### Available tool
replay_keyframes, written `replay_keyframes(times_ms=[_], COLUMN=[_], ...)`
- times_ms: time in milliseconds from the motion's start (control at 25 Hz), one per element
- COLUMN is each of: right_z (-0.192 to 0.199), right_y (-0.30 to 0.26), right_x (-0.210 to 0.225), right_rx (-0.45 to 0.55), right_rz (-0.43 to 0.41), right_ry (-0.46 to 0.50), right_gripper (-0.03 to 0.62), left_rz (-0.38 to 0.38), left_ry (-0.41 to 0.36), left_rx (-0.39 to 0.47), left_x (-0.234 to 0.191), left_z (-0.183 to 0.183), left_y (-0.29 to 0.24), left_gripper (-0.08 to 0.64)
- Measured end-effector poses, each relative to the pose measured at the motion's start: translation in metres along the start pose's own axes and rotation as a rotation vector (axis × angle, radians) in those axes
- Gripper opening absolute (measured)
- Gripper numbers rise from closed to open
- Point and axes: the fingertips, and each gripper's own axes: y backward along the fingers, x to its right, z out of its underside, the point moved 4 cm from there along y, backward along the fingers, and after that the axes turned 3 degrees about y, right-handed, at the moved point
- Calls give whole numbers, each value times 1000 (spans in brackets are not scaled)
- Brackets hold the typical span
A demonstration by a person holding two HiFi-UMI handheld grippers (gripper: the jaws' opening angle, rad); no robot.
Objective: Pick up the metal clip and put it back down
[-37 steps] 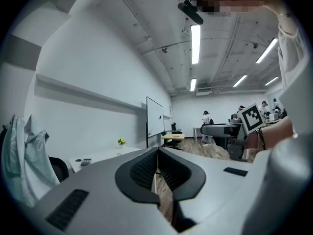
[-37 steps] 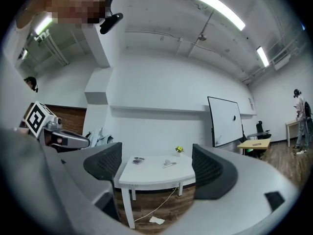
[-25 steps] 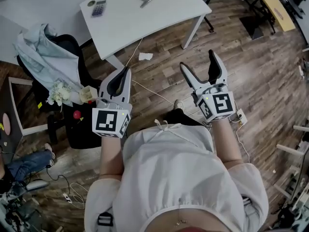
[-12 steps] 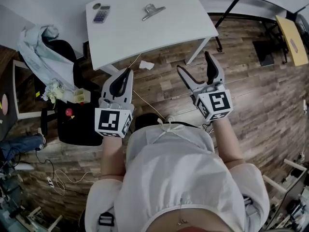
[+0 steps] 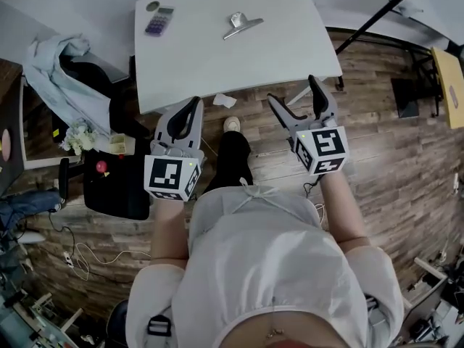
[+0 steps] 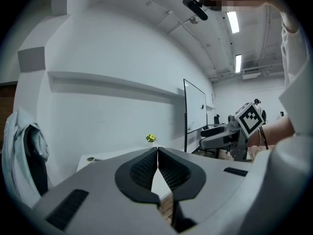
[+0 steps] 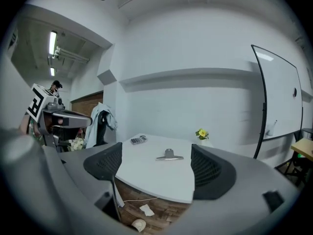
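The metal clip lies flat on the white table, toward its far side; the right gripper view shows this clip straight ahead between the jaws, well beyond them. My right gripper is open and empty, held over the floor just short of the table's near edge. My left gripper is shut with nothing in it, also just short of that edge. In the left gripper view its pads press together, and the right gripper shows off to the side.
A calculator and a small round thing lie at the table's far left corner. A chair draped with a pale jacket stands left of the table. A paper scrap and cables lie on the wood floor. A yellow flower sits past the table.
The person has stepped toward the table, so both grippers are now close to its near edge. The jaws are as before: left shut, right open.
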Motion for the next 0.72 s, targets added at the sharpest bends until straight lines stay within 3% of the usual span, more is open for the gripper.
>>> replay_keyframes(times_ms=[440,720], right_z=[22,38], right_y=[-190,-293], right_x=[62,78], right_rx=[-155,-288], right_rz=[-15,-70], right_ry=[-1,-9], right_gripper=[440,440], left_rz=[21,17], left_ry=[54,83], left_rx=[-43,-32], left_x=[-106,-171], left_z=[19,17], left_y=[-159,-227], left_gripper=[20,20])
